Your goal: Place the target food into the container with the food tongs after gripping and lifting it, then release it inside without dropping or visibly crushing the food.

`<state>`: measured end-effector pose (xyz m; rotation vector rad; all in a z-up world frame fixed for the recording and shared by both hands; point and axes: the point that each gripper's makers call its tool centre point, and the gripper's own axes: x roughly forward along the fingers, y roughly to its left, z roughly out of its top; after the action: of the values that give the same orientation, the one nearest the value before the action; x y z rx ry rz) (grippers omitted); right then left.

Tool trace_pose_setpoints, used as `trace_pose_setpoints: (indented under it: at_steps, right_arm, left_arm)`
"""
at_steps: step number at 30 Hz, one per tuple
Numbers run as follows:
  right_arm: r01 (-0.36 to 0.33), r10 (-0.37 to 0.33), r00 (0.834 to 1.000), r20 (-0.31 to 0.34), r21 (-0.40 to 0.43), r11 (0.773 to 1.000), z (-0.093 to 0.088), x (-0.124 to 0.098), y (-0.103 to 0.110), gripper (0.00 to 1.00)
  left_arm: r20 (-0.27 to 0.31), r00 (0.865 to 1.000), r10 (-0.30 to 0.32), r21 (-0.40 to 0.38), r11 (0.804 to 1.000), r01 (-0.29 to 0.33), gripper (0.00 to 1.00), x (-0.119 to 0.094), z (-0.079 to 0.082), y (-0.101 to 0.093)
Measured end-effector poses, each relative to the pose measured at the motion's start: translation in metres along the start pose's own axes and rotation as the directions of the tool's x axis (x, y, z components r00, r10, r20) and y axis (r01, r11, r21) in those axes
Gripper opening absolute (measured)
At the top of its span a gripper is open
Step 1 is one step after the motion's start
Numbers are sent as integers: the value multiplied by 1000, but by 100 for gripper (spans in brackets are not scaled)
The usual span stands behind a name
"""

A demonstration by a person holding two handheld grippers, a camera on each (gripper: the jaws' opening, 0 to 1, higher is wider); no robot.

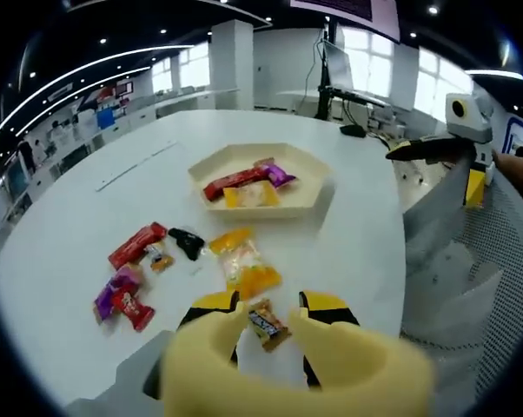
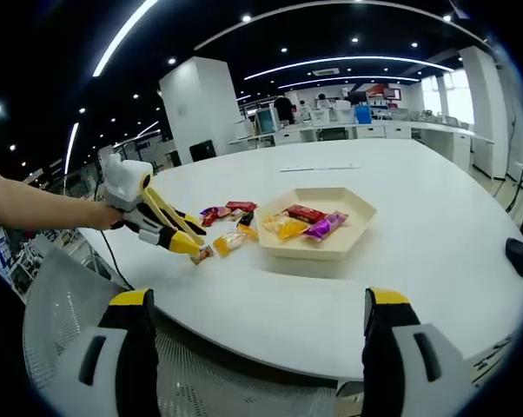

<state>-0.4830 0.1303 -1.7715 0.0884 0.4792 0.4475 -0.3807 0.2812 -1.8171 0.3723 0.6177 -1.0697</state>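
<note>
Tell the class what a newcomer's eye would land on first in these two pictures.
First, the hexagonal cream tray near the middle of the round white table, holding red, yellow and purple wrapped snacks. Next, the loose snacks scattered on the table in front of it, where the left gripper straddles a small brown-wrapped candy with its jaws apart. The right gripper hangs open off the table's edge, above a mesh chair.

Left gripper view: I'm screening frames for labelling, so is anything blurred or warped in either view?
Left gripper view: the yellow gripper looms soft and blurred, the round white table bows. Right gripper view: ceiling light strips curve, and the cream hexagonal tray stays sharp.
</note>
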Motion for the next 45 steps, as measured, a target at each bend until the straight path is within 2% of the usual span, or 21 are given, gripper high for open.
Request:
trace_pose_setpoints:
  at_steps: [4, 12, 20, 32, 40, 45]
  right_arm:
    - [-2, 2, 1000, 1, -1, 1000, 0, 0, 0, 99]
    - [-9, 9, 1000, 4, -1, 1000, 1, 1, 1, 99]
    - [-18, 18, 1000, 6, 0, 1000, 1, 1, 3, 99]
    - [-19, 19, 1000, 12, 2, 1000, 1, 0, 3, 99]
    - [-19, 19, 1000, 13, 3, 1000, 2, 0, 3, 99]
    - [-17, 17, 1000, 12, 3, 1000, 1, 0, 2, 99]
  left_arm:
    - [-20, 1000, 21, -10, 1000, -21, 24, 2, -4, 2]
    - [-22, 998, 54, -30, 998, -55, 24, 3, -3, 10]
    - [-27, 997, 78, -86, 993, -80, 24, 0, -7, 16]
    - [-73, 993, 88, -60, 994, -92, 24, 12, -10, 17]
    - [-48, 998, 39, -97, 994, -44, 19, 12, -12, 13]
    - [-43, 999, 22, -68, 997, -25, 18, 12, -10, 9]
